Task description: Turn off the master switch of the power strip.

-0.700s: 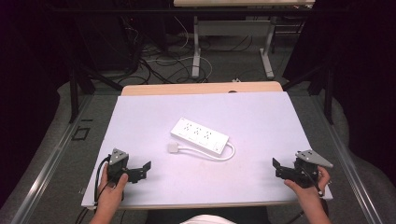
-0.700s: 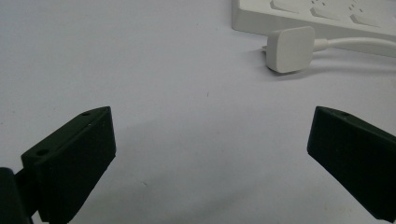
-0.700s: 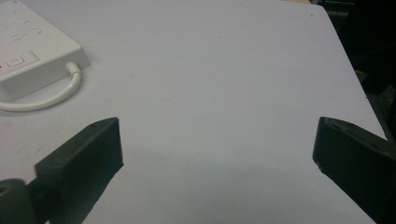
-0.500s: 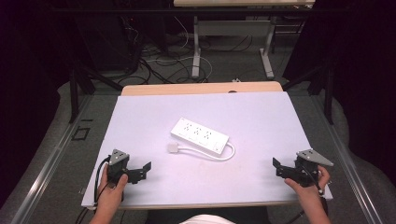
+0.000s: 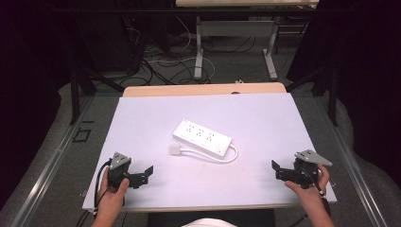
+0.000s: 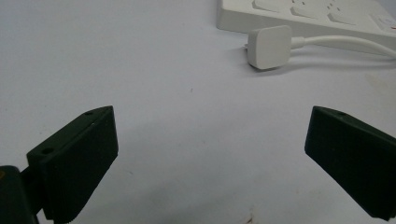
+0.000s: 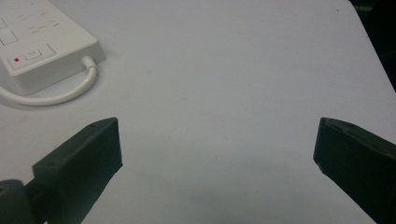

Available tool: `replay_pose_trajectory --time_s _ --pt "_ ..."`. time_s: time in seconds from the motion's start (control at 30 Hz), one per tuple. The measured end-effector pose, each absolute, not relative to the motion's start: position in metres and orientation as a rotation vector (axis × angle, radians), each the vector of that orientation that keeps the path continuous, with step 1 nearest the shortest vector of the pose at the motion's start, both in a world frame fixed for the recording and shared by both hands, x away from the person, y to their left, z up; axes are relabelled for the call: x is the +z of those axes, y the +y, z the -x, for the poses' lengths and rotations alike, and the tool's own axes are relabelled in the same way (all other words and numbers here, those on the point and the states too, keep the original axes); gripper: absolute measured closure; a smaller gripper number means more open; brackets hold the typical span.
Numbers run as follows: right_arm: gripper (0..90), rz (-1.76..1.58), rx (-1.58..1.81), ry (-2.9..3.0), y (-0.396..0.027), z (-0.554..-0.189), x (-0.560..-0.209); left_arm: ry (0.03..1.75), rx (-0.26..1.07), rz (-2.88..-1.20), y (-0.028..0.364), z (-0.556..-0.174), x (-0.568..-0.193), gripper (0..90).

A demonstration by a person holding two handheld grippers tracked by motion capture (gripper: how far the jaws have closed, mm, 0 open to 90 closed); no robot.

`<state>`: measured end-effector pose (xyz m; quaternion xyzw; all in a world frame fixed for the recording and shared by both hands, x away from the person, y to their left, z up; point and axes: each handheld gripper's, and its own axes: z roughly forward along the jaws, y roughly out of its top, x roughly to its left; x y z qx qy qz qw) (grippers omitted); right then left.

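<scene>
Item, one white power strip [image 5: 202, 137], mid-table, long axis running far-left to near-right, its plug [image 5: 175, 150] toward my left claw [image 5: 142, 174], which I judge nearer; my right claw [image 5: 280, 170] sits well apart; both gaping, holding nothing.

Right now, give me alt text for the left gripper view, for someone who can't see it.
Two black fingers of the open left gripper rise from the bottom edge, wide apart, over a bare white table. At the top right lies a white plug, its cord running right beside a white power strip.
</scene>
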<state>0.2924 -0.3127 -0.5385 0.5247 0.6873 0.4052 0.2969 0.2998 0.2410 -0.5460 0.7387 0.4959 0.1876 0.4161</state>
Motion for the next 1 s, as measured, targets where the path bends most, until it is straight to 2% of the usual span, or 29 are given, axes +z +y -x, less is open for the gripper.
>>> replay_pose_trajectory --time_s 0.4,0.73,0.9,1.0 --pt "1.4 -1.361 1.064 1.893 -0.302 -0.292 -0.535 1.241 0.463 -1.866 0.238 -0.302 -0.545 3.2" --pt "6.5 -1.316 1.066 1.946 -0.288 -0.292 -0.522 1.252 0.489 -1.863 0.236 -0.303 -0.547 3.3" --pt "14.9 -1.264 1.042 1.998 -0.279 -0.294 -0.516 1.255 0.487 -1.873 0.236 -0.302 -0.547 3.3" --pt "14.9 -1.236 1.03 2.033 -0.274 -0.297 -0.512 1.253 0.501 -1.879 0.236 -0.302 -0.547 3.3"
